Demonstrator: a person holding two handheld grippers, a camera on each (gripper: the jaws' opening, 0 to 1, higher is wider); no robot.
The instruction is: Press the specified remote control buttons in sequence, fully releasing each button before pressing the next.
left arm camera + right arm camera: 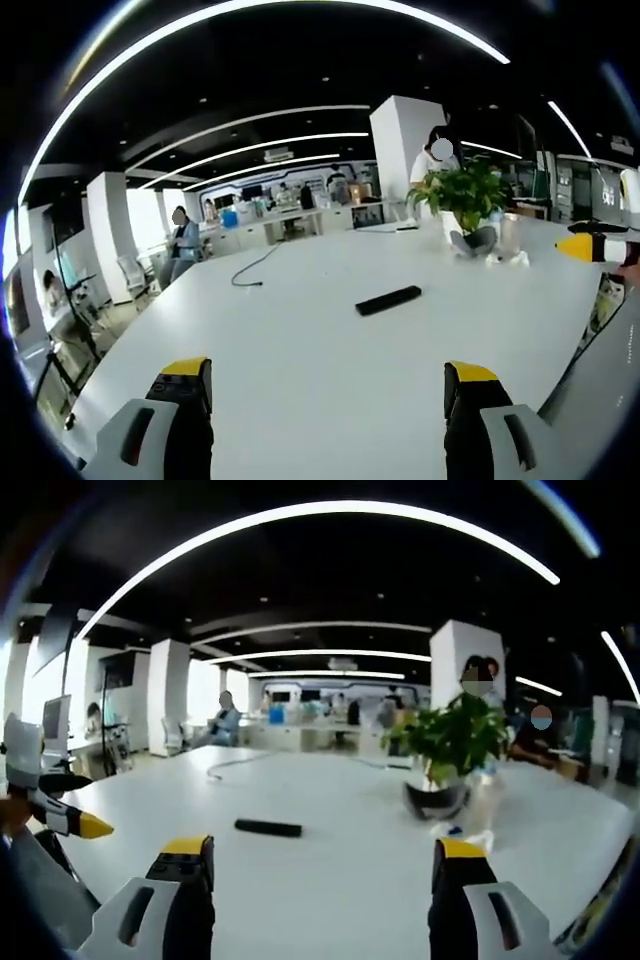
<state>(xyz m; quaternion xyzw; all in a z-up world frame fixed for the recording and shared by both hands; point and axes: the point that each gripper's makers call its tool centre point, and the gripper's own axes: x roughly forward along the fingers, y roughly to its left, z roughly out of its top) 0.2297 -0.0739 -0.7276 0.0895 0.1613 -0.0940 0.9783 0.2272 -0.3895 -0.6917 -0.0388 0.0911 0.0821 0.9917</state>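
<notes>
White table (300,350) holds the black remote (388,299) flat, easy to reach. Left gripper (330,395) and right gripper (325,875) wait spread wide, holding nothing.

One remote (388,299), one potted plant (464,205), one cable (252,268), two tools (330,385).

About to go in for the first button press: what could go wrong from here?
The remote lies loose on the smooth table; a slanted press could skid it. Both tongs, left and right, are wide open, so a broad tip may hit neighbouring buttons. The plant stands near the right-hand approach.
</notes>
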